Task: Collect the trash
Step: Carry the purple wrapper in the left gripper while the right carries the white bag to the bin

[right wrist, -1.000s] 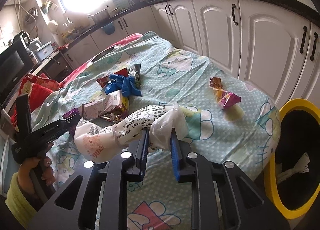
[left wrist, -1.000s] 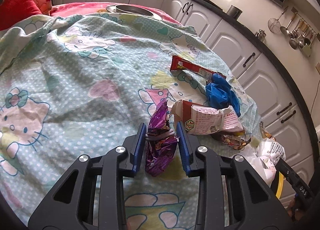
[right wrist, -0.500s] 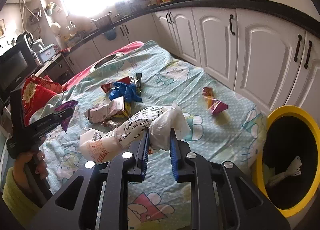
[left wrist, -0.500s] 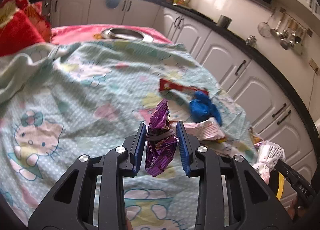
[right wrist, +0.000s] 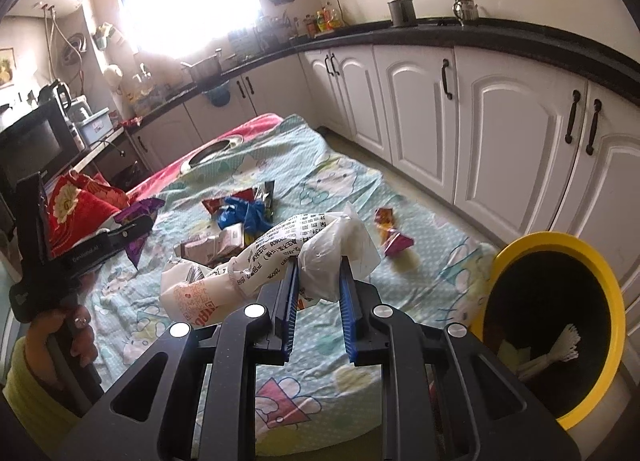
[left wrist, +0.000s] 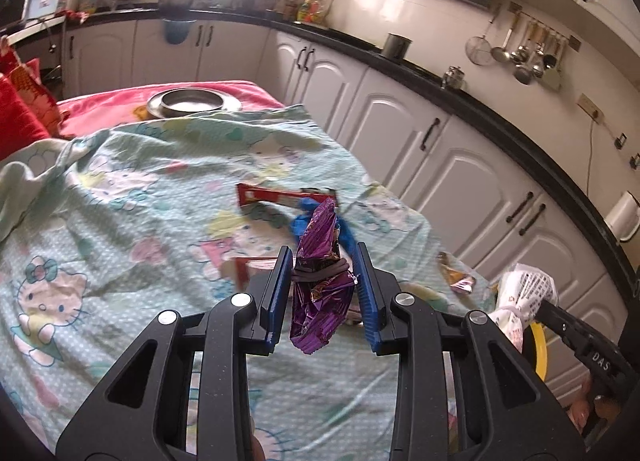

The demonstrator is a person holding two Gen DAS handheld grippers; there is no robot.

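Left tongs (left wrist: 323, 289) pinched the purple wrapper (left wrist: 320, 281) above the bed (left wrist: 120, 221), right tongs (right wrist: 318, 293) clamped the white bag (right wrist: 328, 257) near the yellow bin (right wrist: 560, 325); long bag tail overhung left, could've snagged the rim or missed.

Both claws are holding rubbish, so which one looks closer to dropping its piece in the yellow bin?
The right claw: its white plastic bag hangs beside the yellow bin. The left claw, with the purple wrapper, is farther away.
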